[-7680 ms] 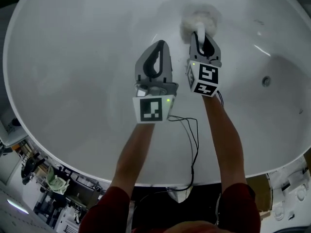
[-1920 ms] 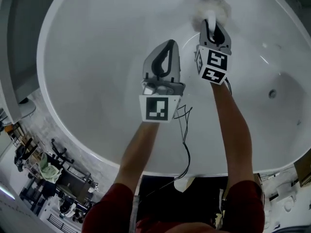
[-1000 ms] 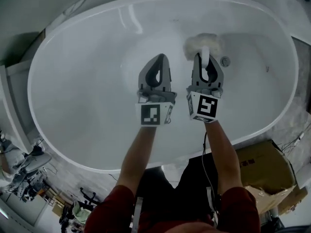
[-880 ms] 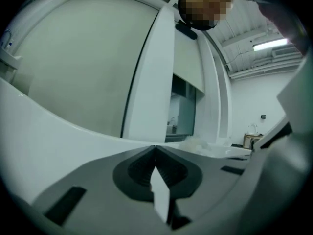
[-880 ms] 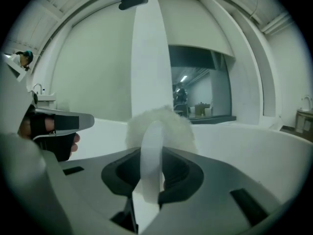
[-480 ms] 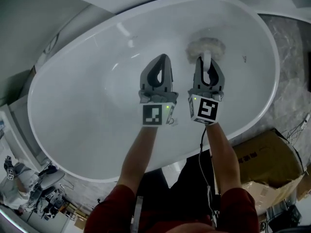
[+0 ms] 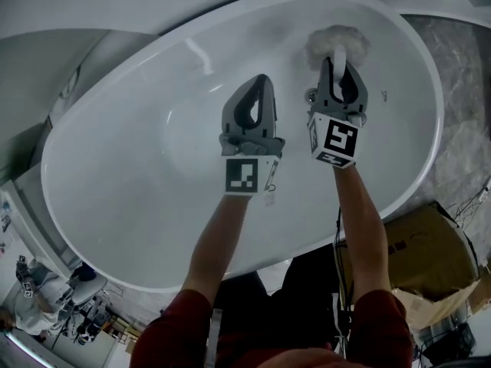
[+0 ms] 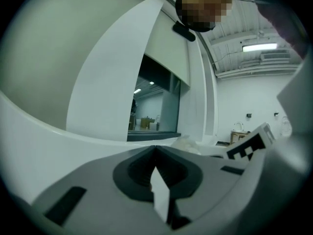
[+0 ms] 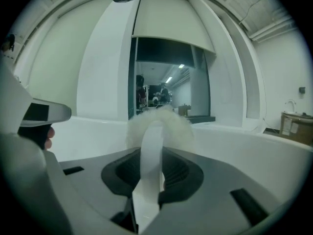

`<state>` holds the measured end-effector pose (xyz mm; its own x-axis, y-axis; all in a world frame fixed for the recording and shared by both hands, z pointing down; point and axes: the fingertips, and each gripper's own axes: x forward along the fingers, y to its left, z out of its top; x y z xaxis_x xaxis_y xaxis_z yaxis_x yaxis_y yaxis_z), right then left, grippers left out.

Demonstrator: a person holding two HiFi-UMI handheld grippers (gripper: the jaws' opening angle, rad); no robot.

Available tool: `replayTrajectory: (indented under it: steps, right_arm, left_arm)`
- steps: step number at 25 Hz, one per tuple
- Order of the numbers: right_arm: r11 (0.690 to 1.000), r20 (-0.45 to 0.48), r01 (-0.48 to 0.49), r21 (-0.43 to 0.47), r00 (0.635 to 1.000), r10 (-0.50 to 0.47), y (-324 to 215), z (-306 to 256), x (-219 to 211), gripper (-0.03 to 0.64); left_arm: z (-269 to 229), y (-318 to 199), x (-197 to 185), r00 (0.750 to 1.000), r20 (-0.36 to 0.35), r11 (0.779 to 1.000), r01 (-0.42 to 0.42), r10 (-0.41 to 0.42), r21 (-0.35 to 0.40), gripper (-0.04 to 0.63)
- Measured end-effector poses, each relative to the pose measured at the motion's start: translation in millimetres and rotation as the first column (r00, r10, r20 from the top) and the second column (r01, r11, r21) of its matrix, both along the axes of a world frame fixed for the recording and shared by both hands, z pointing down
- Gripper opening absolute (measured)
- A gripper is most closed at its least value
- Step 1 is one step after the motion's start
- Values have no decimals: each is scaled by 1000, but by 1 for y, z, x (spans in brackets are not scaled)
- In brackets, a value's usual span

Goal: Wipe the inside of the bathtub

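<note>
Head view shows a large white oval bathtub (image 7: 115,167) with both of the person's bare forearms reaching down into it. The right tool (image 7: 338,61) is clenched on the flat white handle (image 7: 338,55) of a fluffy white round wiping pad (image 7: 337,40). The pad sits on the tub's inner slope at the far side, a little below the rim, and looks to be resting on the surface. Just beside that tool, towards the left, a small round metal drain fitting (image 7: 311,94) shows on the tub floor.

The left tool (image 7: 259,81) hangs over the middle of the basin, close beside the right one but apart from it, well short of the pad. Its black-and-white marker cube (image 7: 247,175) faces the camera, as does the right tool's marker cube (image 7: 335,140). Outside the tub on the right stands a brown cardboard box (image 7: 430,251).

From the right gripper view, the right tool (image 9: 151,153) has its jaws pressed on either side of the handle (image 9: 150,170), and the pad (image 9: 159,124) stands up past the tips, with the tub's white rim (image 9: 244,141) behind it.

In the left gripper view, the left tool (image 8: 155,149) has its jaw tips brought together. A thin white sliver (image 8: 160,192) shows in the hollow behind them; I cannot tell what it is. The right tool's cube (image 8: 248,147) shows at the right.
</note>
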<state>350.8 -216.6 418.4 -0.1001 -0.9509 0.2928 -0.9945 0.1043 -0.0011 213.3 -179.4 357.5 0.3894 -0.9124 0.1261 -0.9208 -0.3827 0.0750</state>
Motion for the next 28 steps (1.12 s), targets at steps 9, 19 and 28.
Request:
replayTrajectory:
  steps: [9,19,28]
  right_arm:
    - [1000,-27,-11,-25,1000,11,-88,18,6,95]
    - [997,-31,-66,-31,997,65,-89,20,-12,94]
    - [996,5,-69,-58,998,69,-82,17,-87,94]
  left_arm:
    - [12,-15,4,999,-47,999,6,-8,-46,17]
    - [21,-4,-34,996,-57,996,62,-66,-64,17]
    - [12,8,-123,986,-47,986,155,-158,-56,16]
